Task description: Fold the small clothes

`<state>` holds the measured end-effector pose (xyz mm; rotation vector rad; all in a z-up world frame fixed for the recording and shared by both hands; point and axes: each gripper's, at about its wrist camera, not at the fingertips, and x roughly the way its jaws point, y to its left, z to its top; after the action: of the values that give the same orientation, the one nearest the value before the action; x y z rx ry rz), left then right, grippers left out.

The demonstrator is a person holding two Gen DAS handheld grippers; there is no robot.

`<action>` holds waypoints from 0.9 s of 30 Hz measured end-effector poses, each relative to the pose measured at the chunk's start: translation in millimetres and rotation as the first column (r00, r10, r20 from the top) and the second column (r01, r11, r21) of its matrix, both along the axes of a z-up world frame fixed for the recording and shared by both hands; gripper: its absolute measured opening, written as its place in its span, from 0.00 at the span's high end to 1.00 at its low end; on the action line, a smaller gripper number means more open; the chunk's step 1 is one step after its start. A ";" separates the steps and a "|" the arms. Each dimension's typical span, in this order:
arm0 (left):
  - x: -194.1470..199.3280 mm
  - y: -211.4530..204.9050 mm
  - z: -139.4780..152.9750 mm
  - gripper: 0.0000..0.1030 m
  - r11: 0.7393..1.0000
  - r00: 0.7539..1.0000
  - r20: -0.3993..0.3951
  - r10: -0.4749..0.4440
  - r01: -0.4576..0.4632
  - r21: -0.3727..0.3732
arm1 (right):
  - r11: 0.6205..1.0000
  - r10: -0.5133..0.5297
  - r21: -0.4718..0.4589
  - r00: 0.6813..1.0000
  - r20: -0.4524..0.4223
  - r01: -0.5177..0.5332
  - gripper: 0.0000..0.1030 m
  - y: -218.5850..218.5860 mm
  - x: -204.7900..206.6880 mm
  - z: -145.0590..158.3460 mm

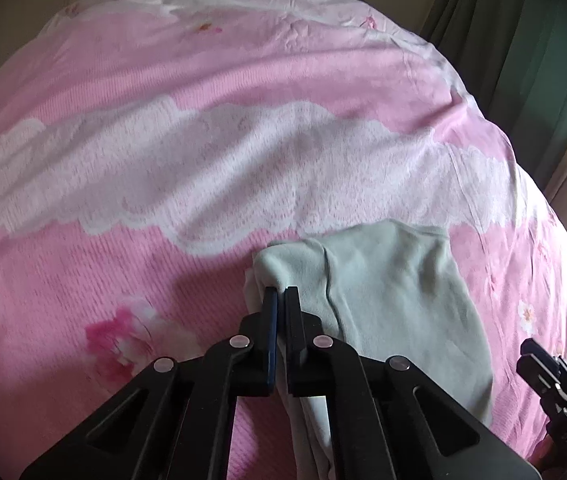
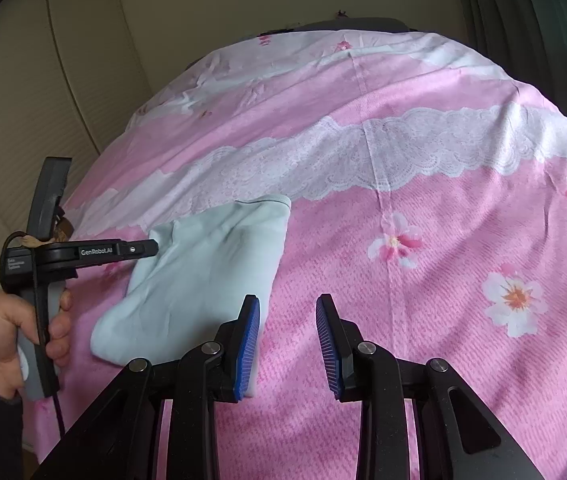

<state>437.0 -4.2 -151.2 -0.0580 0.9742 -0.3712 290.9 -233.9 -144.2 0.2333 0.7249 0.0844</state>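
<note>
Pink floral bedding (image 2: 423, 288) carries the pale green garment (image 2: 203, 272), lying at eight o'clock in the right wrist view. Its folded edge is pinched by the clenched left gripper (image 1: 281, 294), while the right gripper (image 2: 287, 312) hangs released and empty beside it. The fold is best laid over with the edge kept taut and corners matched before release.

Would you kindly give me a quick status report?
Left gripper shut on pale green garment. Right gripper open, empty. Garment on pink bedspread; nothing obstructing.
</note>
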 end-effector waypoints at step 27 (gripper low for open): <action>-104.2 1.6 -18.3 0.66 0.998 0.999 -0.007 0.035 -0.034 0.047 | 0.989 0.125 -0.076 0.990 -0.068 -0.130 0.70 26.3 -5.2 -17.1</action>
<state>332.8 -2.6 -169.6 -0.0339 0.9885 -0.3168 285.8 -207.6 -161.3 0.1129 0.8037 0.1703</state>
